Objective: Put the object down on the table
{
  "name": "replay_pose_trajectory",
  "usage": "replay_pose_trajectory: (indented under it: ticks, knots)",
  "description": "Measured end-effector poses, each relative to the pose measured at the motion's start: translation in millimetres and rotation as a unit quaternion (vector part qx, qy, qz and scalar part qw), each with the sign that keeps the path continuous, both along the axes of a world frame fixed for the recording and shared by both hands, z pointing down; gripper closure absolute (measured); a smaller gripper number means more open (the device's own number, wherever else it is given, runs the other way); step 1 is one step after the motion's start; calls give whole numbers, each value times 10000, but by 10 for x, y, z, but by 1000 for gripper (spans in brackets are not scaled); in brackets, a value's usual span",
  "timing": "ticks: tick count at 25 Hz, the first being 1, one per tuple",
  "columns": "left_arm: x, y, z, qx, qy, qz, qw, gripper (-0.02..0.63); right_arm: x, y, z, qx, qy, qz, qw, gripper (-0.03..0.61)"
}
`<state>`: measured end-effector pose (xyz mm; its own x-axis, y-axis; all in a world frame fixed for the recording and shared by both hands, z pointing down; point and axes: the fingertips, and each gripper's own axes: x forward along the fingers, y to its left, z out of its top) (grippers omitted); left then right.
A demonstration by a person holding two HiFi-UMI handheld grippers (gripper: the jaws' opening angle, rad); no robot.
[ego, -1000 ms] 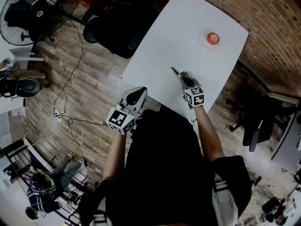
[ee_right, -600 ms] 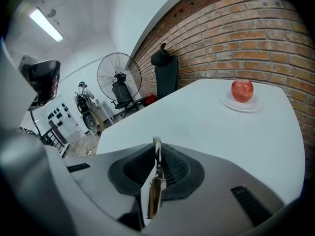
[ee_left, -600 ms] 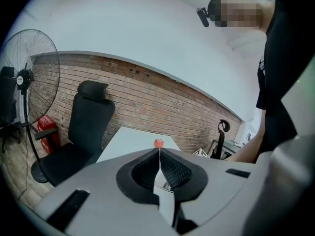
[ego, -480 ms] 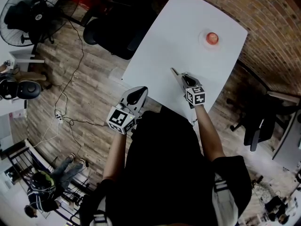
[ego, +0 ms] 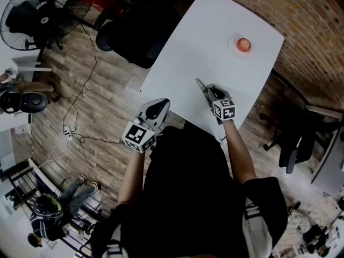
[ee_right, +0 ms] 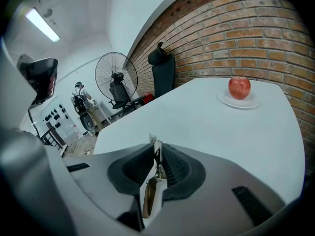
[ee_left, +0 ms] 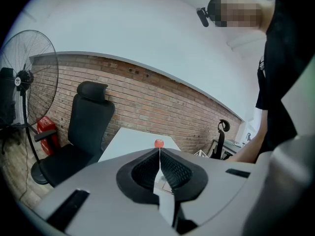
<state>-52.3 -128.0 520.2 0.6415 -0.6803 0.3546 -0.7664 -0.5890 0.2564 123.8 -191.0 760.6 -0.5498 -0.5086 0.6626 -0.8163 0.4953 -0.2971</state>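
A thin metal tool [ee_right: 156, 157] with a brownish handle stands between the jaws of my right gripper [ee_right: 158, 149]. Its tip pokes out ahead of the right gripper [ego: 207, 90] in the head view, low over the white table [ego: 215, 31] near the front edge. These jaws have just been opening, and the pads now stand slightly apart from the tool [ego: 200, 83]. My left gripper [ego: 156, 109] hangs off the table's near edge over the floor. In its own view the left gripper [ee_left: 159, 154] is shut with nothing in it.
A red apple [ego: 243, 43] on a small white plate [ee_right: 239, 103] sits at the far right of the table. A black office chair [ego: 129, 31] stands at the table's left side. A fan [ego: 32, 12] and cables are on the wooden floor, with brick wall behind.
Hardly anything: the right gripper and the tool stay at nearly the same spot over the table, and the left gripper has kept still.
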Motion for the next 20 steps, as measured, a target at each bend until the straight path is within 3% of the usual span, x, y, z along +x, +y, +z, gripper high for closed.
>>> replay_pose_trajectory:
  ticks: [20]
  knots:
    - [27, -20, -20, 3, -20, 0, 10000, 592, 56, 24, 87, -113, 126, -55, 9998, 502]
